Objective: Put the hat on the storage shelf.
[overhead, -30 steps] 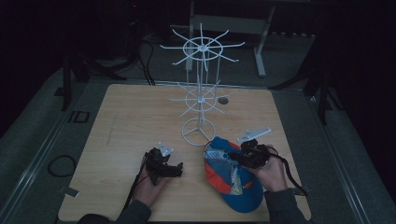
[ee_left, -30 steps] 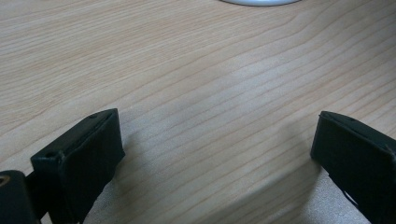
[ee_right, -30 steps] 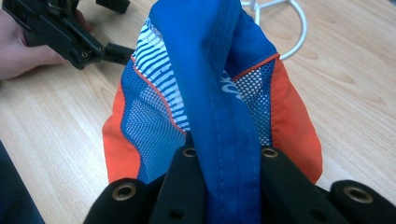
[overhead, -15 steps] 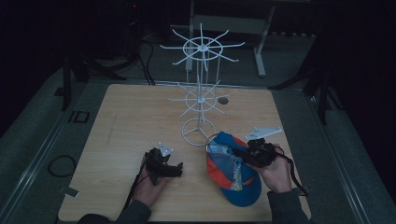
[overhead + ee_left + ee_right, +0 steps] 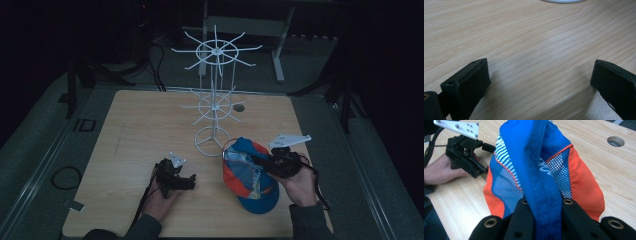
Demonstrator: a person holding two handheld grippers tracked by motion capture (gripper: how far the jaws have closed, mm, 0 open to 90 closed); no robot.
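The cap [image 5: 250,175], blue and orange, sits at the table's [image 5: 150,120] near right, just beside the white wire rack's [image 5: 214,107] ring base. In the high view, the right gripper [image 5: 260,161] has lifted the cap's edge higher than in the earlier frame; the left gripper [image 5: 189,181] is unmoved on the wood. Left gripper view: the jaws stand wide apart over bare table, holding nothing. Right gripper view: the jaws are clamped on the cap's blue band, with mesh panels hanging beyond. No containers are present.
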